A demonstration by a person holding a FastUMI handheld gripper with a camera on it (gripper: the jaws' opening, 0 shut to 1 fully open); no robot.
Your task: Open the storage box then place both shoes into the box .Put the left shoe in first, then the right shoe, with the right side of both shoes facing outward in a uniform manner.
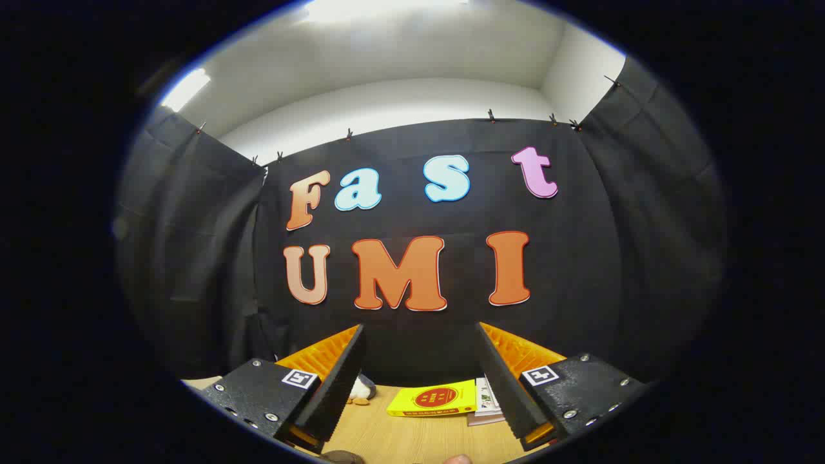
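My gripper (419, 328) is open, held level and pointing at the black cloth wall, with nothing between its fingers. Beyond the left finger a small white and grey object (364, 388) lies on the wooden table (399, 435); too little of it is visible to tell what it is. Beside it are small brown bits (358, 401). Close under the gripper, a dark rounded object (341, 457) pokes up into view, cut off.
A flat yellow pack with a red round mark (433, 399) lies on the table ahead, between the fingers. A thin white booklet (486, 398) lies to its right, partly behind the right finger. The cloth wall stands just behind them.
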